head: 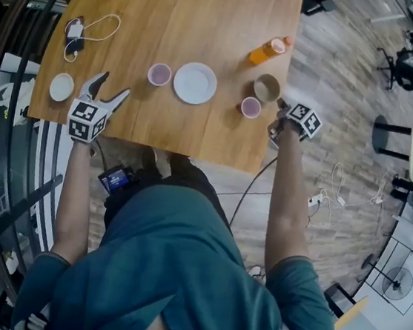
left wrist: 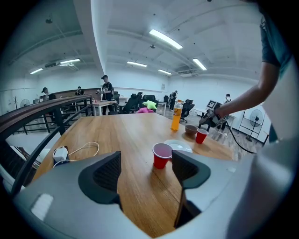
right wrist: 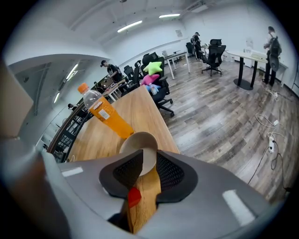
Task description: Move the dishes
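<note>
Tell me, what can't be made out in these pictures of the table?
- Bowl: right gripper view, its near side hidden behind the jaws of the right gripper.
- Red cup by the bowl: same view, only a sliver shows between the jaws.
- Plate: left gripper view, partly hidden by the other red cup and a jaw of the left gripper.
- Bottle label: too small and blurred to read in any view.

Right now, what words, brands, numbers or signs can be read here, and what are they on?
No text here is legible.
Orange bottle: label print too small to read.
Marker cubes: black-and-white square patterns only, no words.
</note>
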{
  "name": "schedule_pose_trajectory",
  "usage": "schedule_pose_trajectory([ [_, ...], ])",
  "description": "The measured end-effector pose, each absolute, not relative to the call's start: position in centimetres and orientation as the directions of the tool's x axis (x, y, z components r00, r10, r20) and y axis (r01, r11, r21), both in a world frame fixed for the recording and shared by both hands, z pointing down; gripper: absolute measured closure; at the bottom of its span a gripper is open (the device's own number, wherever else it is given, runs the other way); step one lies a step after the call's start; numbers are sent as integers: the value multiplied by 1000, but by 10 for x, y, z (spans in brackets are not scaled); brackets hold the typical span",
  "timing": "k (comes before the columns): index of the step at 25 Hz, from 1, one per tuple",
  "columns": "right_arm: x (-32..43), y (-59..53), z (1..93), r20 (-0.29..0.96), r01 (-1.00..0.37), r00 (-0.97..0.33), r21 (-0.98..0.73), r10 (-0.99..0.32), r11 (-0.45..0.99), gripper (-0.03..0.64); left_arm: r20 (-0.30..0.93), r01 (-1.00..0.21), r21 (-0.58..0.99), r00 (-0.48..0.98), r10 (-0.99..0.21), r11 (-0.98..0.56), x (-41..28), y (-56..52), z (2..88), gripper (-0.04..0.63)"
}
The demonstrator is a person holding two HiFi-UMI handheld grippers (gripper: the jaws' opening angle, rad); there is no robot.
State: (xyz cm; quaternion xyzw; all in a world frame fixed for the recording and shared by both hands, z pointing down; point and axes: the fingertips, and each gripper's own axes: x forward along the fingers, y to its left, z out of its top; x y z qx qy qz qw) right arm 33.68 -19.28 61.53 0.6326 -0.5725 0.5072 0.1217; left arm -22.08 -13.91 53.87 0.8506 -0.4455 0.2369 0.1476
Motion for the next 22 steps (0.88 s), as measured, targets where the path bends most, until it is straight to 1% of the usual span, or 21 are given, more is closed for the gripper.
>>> schedule_pose_trajectory([
  [3,343,-193,598,743,-864,-179,-433,-645,-259,543,521,-825,35,497,-694,-564,-209,-136,534,255],
  [5,338,-193,579,695,-869,-197,-450,-691,-204,540,509,-823,28,500,-701,-568,-204,-132,530,255],
  [9,308,-192,515,533,-871,-258,-489,-806,-45,540,474,-820,27,514,-715,-572,-203,-120,513,255],
  [11,291,-190,482,455,-875,-289,-483,-842,40,540,454,-818,28,522,-722,-574,-202,-118,502,255],
  [16,248,-184,414,302,-873,-366,-439,-880,213,540,410,-810,29,544,-732,-585,-197,-121,479,255],
  [22,201,-154,344,173,-880,-428,-305,-887,365,540,335,-803,17,565,-754,-595,-193,-114,443,256],
])
